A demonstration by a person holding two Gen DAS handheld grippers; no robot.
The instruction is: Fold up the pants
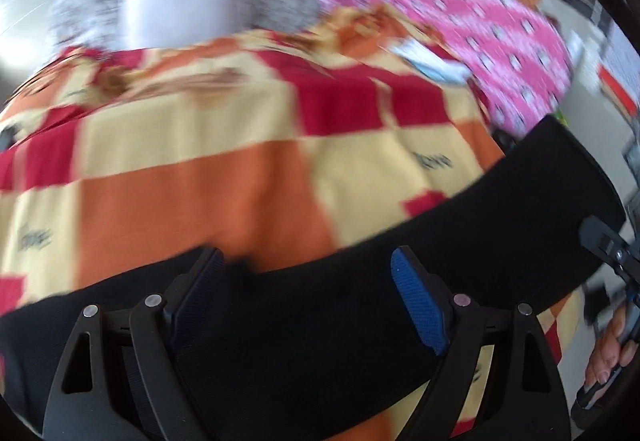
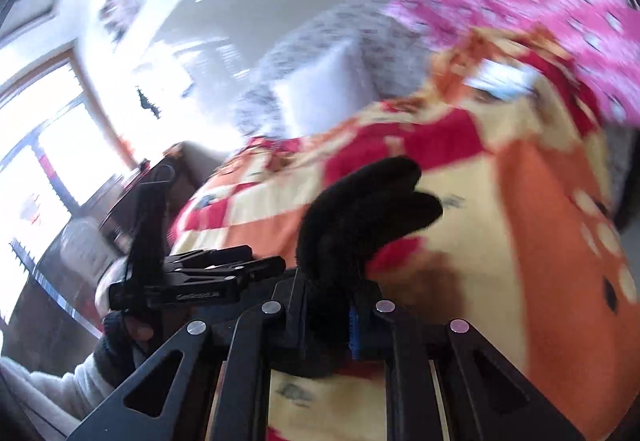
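Note:
The black pants [image 1: 360, 301] lie as a long band across the checked red, orange and yellow blanket [image 1: 240, 161]. My left gripper [image 1: 308, 273] is open, its blue-padded fingers [image 1: 420, 305] spread over the black cloth. In the right wrist view my right gripper [image 2: 336, 305] is shut on a bunched fold of the black pants [image 2: 360, 213], which sticks up between the fingers above the blanket [image 2: 540, 241]. The right gripper also shows at the right edge of the left wrist view [image 1: 612, 249], at the far end of the pants.
A pink patterned cloth [image 1: 480, 41] and a grey speckled cover with a white block [image 1: 180, 13] lie beyond the blanket. The left gripper appears at the left of the right wrist view [image 2: 192, 277]. A window and dark furniture stand at the left there.

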